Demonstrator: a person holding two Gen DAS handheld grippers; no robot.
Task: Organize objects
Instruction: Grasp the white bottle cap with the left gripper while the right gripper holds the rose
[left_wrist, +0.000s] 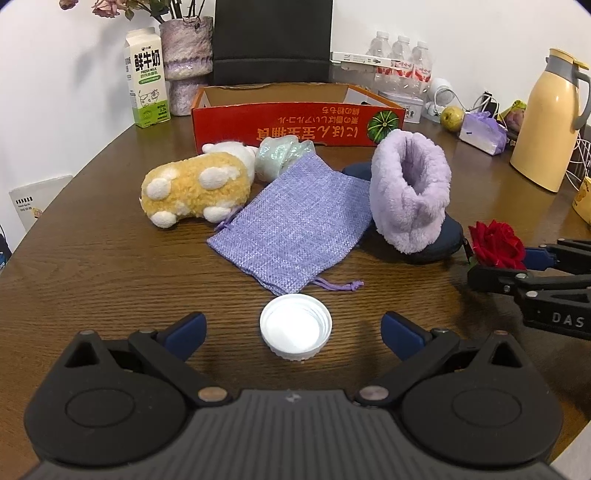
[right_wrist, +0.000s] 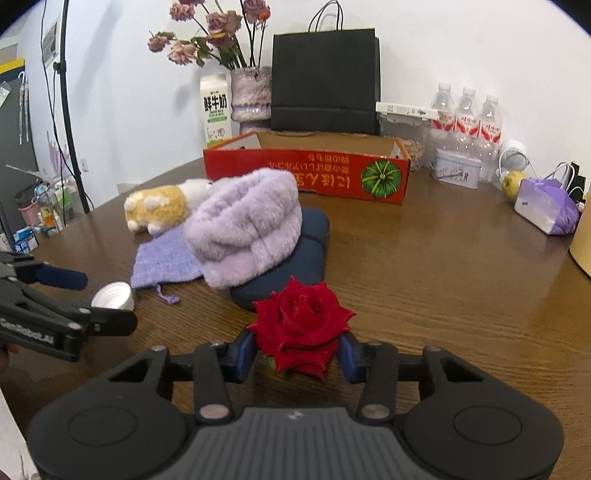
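Two tools: left tool (left_wrist: 293, 334) wide around the white cap (left_wrist: 295, 329), right tool (right_wrist: 299, 354) pinching the red rose (right_wrist: 301, 326) on bare table (right_wrist: 443, 288)

Glossy wood-grain table (left_wrist: 92, 266), coarse woven cloth pouch (left_wrist: 295, 225), fluffy plush slipper (left_wrist: 410, 188), smooth white plastic cap (left_wrist: 295, 328), printed cardboard box (left_wrist: 295, 123)

Milk carton (left_wrist: 146, 79), vase of dried flowers (right_wrist: 251, 94), black paper bag (right_wrist: 325, 81), water bottles (right_wrist: 467, 112), yellow thermos (left_wrist: 550, 122).

The purple furry boot (right_wrist: 243, 229) covers most of the navy case (right_wrist: 306, 258) and the plush toy's (right_wrist: 159, 206) head. The rose (right_wrist: 301, 328) hides the right hand-held gripper's (right_wrist: 300, 356) pad faces.
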